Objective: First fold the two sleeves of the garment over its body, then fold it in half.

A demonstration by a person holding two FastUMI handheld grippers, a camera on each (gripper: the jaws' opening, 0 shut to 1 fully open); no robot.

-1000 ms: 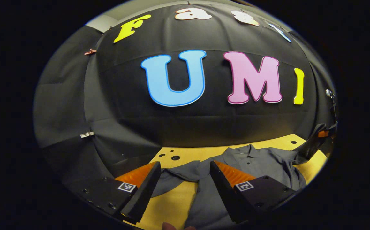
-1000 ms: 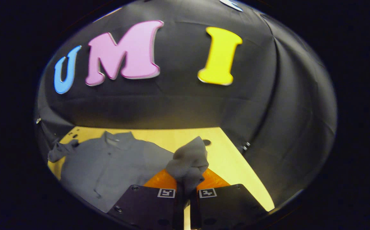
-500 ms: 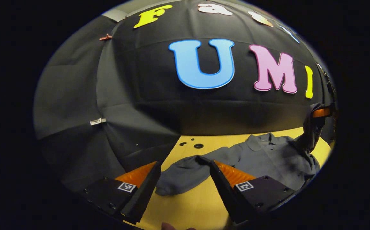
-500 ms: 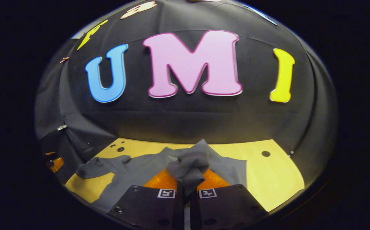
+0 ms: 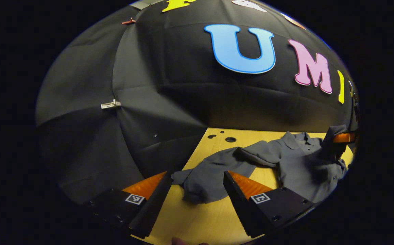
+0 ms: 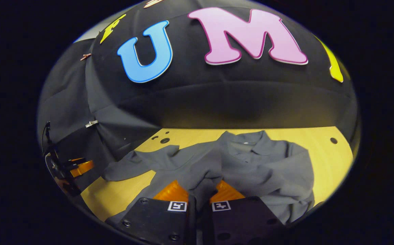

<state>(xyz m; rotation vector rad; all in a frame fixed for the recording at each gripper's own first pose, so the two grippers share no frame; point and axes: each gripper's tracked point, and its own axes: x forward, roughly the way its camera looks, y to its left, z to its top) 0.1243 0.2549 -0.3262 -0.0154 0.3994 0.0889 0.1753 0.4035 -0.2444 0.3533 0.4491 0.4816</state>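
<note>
A grey collared shirt [image 6: 251, 166] lies face up on the yellow wooden table [image 6: 322, 160]. My right gripper [image 6: 198, 186] is shut on the shirt's right sleeve, whose bunched cloth [image 6: 200, 177] rests low over the shirt's body. The left sleeve [image 6: 139, 163] stretches out flat to the side. In the left gripper view, my left gripper [image 5: 197, 175] is open and holds nothing, just above the table. The cuff end of that left sleeve [image 5: 205, 185] lies between and just ahead of its fingertips. The right gripper [image 5: 340, 139] with the raised cloth shows at the far right.
Round holes [image 5: 230, 139] mark the table's far left corner, and one more hole [image 6: 333, 140] sits at the far right. Black cloth walls close in behind and to the left. A white clip [image 5: 110, 104] hangs on the wall. My left gripper [image 6: 71, 168] is at the table's left edge.
My right gripper has carried the right sleeve leftward over the shirt's body and lowered it. My left gripper has moved left, from over the shirt's body to the cuff of the left sleeve.
</note>
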